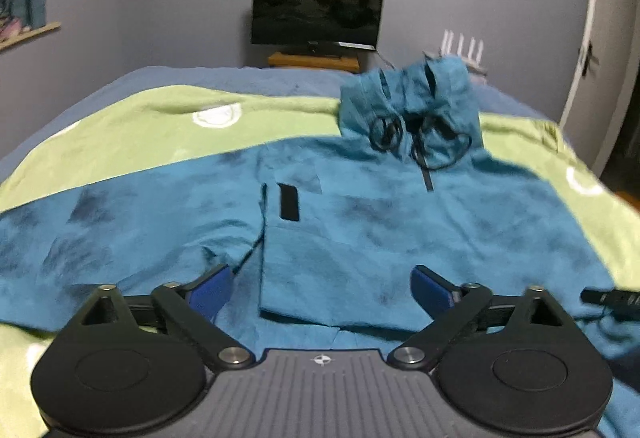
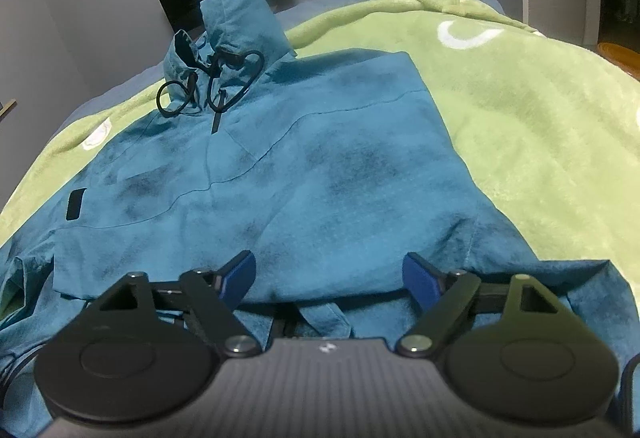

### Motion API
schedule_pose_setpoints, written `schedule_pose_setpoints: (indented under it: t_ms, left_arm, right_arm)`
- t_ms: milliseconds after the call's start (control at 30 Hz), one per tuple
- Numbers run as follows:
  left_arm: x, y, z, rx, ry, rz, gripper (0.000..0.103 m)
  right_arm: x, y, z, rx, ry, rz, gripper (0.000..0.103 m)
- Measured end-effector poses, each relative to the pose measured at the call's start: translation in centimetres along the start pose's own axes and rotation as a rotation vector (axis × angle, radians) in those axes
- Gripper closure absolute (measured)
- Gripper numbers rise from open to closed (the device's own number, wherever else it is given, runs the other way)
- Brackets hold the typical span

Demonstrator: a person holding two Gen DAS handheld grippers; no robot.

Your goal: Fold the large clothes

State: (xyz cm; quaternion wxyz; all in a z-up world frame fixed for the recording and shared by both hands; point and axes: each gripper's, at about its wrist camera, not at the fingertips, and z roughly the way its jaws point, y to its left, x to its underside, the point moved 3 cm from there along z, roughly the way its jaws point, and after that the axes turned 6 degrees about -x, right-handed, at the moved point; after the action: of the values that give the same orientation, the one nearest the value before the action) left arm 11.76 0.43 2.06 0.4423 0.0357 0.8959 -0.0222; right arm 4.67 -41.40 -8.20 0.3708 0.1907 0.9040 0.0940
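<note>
A large teal hooded jacket (image 1: 360,214) lies front up on a green blanket (image 1: 132,126), its hood (image 1: 416,98) with black drawcords at the far end. One sleeve spreads out to the left (image 1: 100,230). My left gripper (image 1: 322,290) is open just above the jacket's near hem, holding nothing. In the right wrist view the same jacket (image 2: 300,174) fills the middle. My right gripper (image 2: 330,278) is open over the near hem, with a cloth tab (image 2: 324,318) below it. The tip of the right gripper shows at the right edge of the left wrist view (image 1: 612,298).
The blanket (image 2: 540,110) covers a bed with a blue sheet (image 1: 192,78). A dark monitor (image 1: 318,10) on a wooden stand and a white router (image 1: 464,46) stand behind the bed. A white door (image 1: 600,38) is at the right.
</note>
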Motion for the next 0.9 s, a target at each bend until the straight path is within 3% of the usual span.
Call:
schedule_pose_setpoints:
  t_ms: [167,333,433,633,767,900]
  left_arm:
    - [-0.3,1.2,-0.5,-0.038,0.120,-0.006,0.000]
    - [0.6,1.3,0.3,-0.106,0.181,0.029,0.000]
    - [1.5,1.3,0.1,-0.092,0.171,0.038,0.000]
    - [3.8,1.1,1.4,-0.081,0.283,0.027,0.006]
    - [5.0,1.0,1.6,-0.051,0.314,0.015,0.000]
    - [5.7,-0.5,1.8,-0.046,0.359,0.132,0.000]
  right_arm:
    - [0.0,0.2,-0.2,0.006,-0.008,-0.011,0.017]
    - [0.0,0.3,-0.5,0.013,-0.017,-0.024,0.016]
    - [0.0,0.4,-0.6,0.014,-0.024,-0.031,0.016]
    - [0.0,0.7,-0.8,0.021,-0.034,-0.045,0.016]
    - [0.2,1.1,-1.0,0.034,-0.039,-0.067,0.015]
    - [0.3,1.7,-1.2,0.042,-0.052,-0.103,0.014]
